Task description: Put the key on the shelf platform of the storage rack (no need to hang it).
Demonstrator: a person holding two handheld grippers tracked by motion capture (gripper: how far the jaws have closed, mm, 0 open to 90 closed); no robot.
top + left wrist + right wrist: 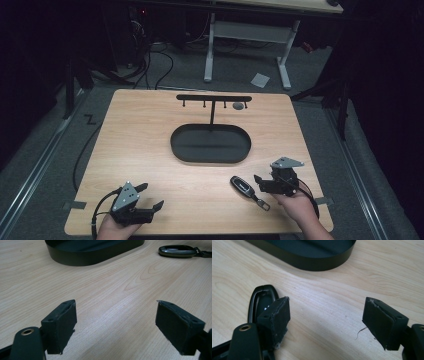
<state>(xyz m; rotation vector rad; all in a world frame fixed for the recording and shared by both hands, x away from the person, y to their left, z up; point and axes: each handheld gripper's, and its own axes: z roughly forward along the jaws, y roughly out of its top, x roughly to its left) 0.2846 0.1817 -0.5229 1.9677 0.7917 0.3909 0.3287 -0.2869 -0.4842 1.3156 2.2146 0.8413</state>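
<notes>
A black car key fob [242, 186] lies flat on the wooden table [150, 130] at the front right, with a short strap and ring [262, 202] trailing toward the person. My right gripper [258, 183] stands open just right of the fob, nothing between its jaws. In the right gripper view the fob [260, 298] lies beside and partly behind the left jaw, and the gripper [327, 298] gapes over bare wood. My left gripper [151, 195] is open at the front left, also over bare wood [116, 302]. From there the fob [177, 251] shows far off.
A black oval tray [180, 150] sits mid-table, also seen as tray wall [95, 258] and tray wall [317, 263]. A T-shaped hook rack [214, 98] rises from it, with a small grey round thing [238, 106] near its right end. Beyond the table stand white desk legs [285, 65].
</notes>
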